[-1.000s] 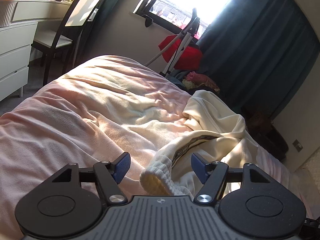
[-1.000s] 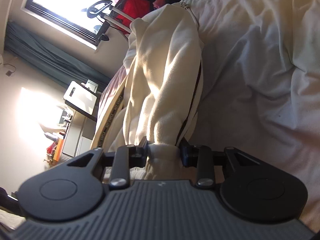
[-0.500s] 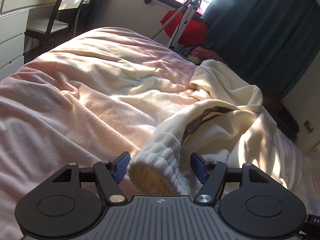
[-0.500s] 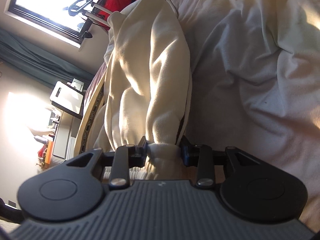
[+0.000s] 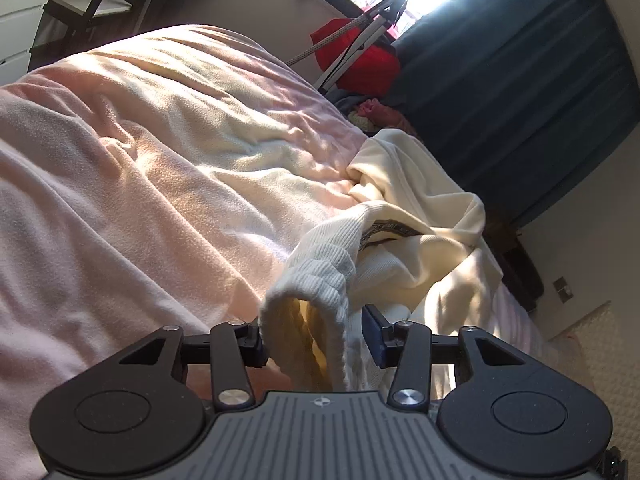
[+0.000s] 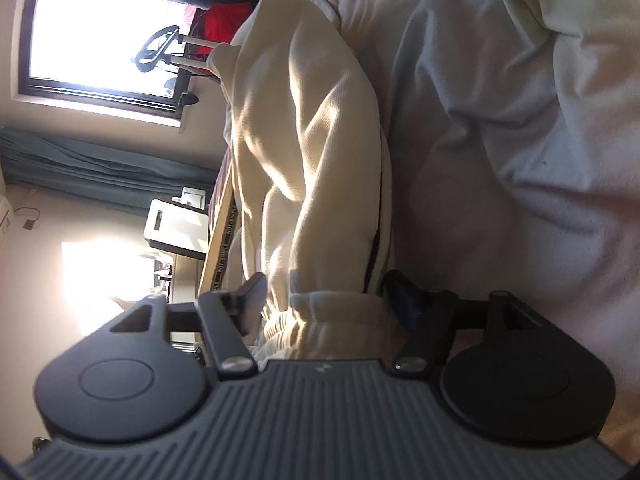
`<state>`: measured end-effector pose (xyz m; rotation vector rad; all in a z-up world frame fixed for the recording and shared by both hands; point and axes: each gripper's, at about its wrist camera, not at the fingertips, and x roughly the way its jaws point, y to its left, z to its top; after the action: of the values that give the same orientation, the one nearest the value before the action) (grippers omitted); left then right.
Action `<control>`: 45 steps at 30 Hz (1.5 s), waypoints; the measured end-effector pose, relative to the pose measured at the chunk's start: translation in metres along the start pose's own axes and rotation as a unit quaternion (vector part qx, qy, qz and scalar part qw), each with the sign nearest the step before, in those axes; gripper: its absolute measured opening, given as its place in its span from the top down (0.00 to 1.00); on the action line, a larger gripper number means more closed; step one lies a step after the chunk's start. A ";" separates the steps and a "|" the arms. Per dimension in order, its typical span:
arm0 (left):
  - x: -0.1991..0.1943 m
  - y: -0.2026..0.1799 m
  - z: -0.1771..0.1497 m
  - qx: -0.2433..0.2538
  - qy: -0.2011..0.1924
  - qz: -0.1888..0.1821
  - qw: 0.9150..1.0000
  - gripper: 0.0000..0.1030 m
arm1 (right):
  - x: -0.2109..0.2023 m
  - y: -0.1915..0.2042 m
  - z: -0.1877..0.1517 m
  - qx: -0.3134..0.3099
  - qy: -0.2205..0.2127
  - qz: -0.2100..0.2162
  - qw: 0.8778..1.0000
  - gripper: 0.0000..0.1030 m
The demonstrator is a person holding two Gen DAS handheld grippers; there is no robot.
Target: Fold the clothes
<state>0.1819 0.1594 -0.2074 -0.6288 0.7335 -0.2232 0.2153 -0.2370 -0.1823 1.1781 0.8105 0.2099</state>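
your left gripper (image 5: 316, 338) is closing w/ the ribbed cuff (image 5: 308, 292) of the cream joggers (image 5: 416, 216) between its jaws, right pad not touching yet. your right gripper (image 6: 326, 300) is opening, the other cuff (image 6: 324, 316) sitting loose between its jaws. joggers lie on the pink blanket (image 5: 140, 160).

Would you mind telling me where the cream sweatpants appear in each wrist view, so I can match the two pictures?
Left wrist view: the cream sweatpants lie right of centre on the pink blanket, one ribbed cuff reaching down between the gripper's fingers.
Right wrist view: the sweatpants run from top centre down the middle to the gripper.
Shared landmark: the red bag by the bright window.
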 end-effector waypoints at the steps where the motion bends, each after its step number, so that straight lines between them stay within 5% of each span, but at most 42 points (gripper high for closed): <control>1: 0.003 -0.002 -0.002 0.008 0.007 0.003 1.000 0.46 | 0.002 -0.001 0.000 0.000 0.002 -0.006 1.000 0.28; 7: 0.010 -0.015 -0.010 0.053 0.009 0.012 0.999 0.55 | 0.008 0.009 -0.003 -0.037 0.006 -0.031 0.999 0.31; 11: 0.007 -0.014 -0.009 0.044 -0.006 0.014 0.999 0.67 | 0.005 0.014 -0.006 -0.056 0.002 -0.044 0.997 0.58; 20: -0.028 -0.033 0.012 0.026 -0.102 0.007 0.994 0.80 | -0.009 0.038 -0.027 -0.085 -0.005 0.001 0.996 0.69; 25: -0.043 -0.038 0.048 0.016 -0.114 0.062 0.991 0.82 | 0.004 0.063 -0.055 -0.093 0.005 0.007 0.996 0.71; 30: -0.059 -0.031 0.108 0.056 -0.138 0.117 0.982 0.83 | 0.043 0.099 -0.089 -0.095 0.026 0.028 0.995 0.73; 36: -0.069 0.012 0.184 0.088 -0.165 0.244 0.952 0.83 | 0.143 0.150 -0.151 -0.113 0.106 0.073 0.985 0.74; 40: -0.045 0.057 0.215 0.081 -0.134 0.297 0.942 0.83 | 0.217 0.170 -0.195 -0.115 0.160 0.085 0.977 0.74; 45: -0.013 0.102 0.231 0.072 -0.103 0.330 0.936 0.82 | 0.260 0.177 -0.210 -0.152 0.183 0.044 0.970 0.73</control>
<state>0.3276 0.3508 -0.1303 -0.2353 0.6794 0.4031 0.3056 0.1299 -0.1741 0.8961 1.0070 0.6173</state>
